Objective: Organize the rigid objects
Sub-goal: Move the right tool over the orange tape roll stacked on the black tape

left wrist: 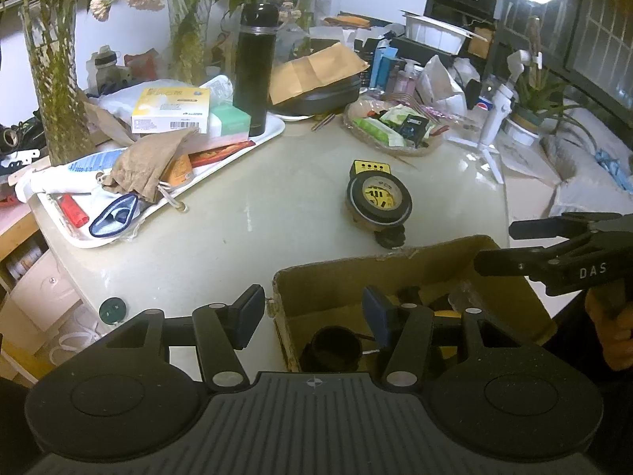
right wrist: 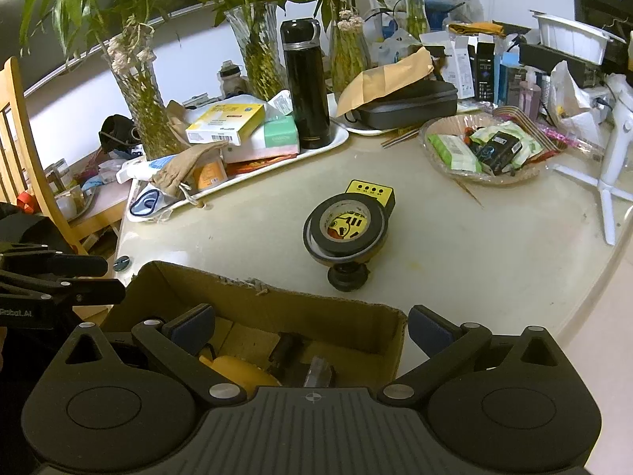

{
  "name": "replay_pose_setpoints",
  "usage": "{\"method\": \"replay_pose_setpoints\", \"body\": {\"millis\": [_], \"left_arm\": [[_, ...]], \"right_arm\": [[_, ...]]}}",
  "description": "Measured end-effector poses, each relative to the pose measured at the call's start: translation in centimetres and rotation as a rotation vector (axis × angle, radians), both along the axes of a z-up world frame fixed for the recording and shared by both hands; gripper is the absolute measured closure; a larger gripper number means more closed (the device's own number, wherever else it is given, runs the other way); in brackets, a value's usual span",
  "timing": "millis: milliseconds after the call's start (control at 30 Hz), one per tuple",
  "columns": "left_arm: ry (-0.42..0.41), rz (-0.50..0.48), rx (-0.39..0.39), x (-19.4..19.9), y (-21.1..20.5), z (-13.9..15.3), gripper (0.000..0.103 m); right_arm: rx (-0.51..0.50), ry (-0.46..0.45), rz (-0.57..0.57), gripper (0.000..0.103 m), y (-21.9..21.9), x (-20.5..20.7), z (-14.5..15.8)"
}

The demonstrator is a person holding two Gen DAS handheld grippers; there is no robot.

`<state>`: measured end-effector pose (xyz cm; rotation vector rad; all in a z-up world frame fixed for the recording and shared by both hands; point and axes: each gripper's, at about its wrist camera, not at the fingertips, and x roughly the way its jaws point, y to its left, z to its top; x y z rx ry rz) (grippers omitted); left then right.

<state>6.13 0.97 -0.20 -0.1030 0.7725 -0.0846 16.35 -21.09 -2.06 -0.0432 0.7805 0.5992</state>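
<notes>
An open cardboard box (left wrist: 395, 273) (right wrist: 277, 301) sits at the table's near edge and holds several dark items and a yellow one (right wrist: 237, 372). Beyond it a black tape roll (left wrist: 378, 198) (right wrist: 346, 225) lies stacked on a yellow device (left wrist: 370, 167) (right wrist: 370, 192), with a small black knob (left wrist: 389, 237) (right wrist: 348, 275) at its near side. My left gripper (left wrist: 312, 314) is open and empty, straddling the box's left wall. My right gripper (right wrist: 312, 332) is open and empty over the box; it also shows in the left wrist view (left wrist: 510, 245).
A white tray (left wrist: 273, 130) (right wrist: 336, 140) with boxes, a pouch and a black flask (left wrist: 255, 67) (right wrist: 306, 83) stands at the back left. A basket of packets (left wrist: 391, 126) (right wrist: 480, 146), a white tripod (left wrist: 490, 118), vases, and a small dark green disc (left wrist: 112, 309) surround the open tabletop.
</notes>
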Motion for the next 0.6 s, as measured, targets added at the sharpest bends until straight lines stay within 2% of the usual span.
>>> {"method": "replay_pose_setpoints", "body": {"millis": [300, 600], "left_arm": [[-0.009, 0.007, -0.006, -0.1, 0.3, 0.1, 0.049], [-0.014, 0.011, -0.009, -0.2, 0.4, 0.1, 0.049]], "right_arm": [[0.002, -0.016, -0.005, 0.0, 0.0, 0.6, 0.4], [-0.06, -0.059, 0.035, 0.0, 0.6, 2.2, 0.9]]}}
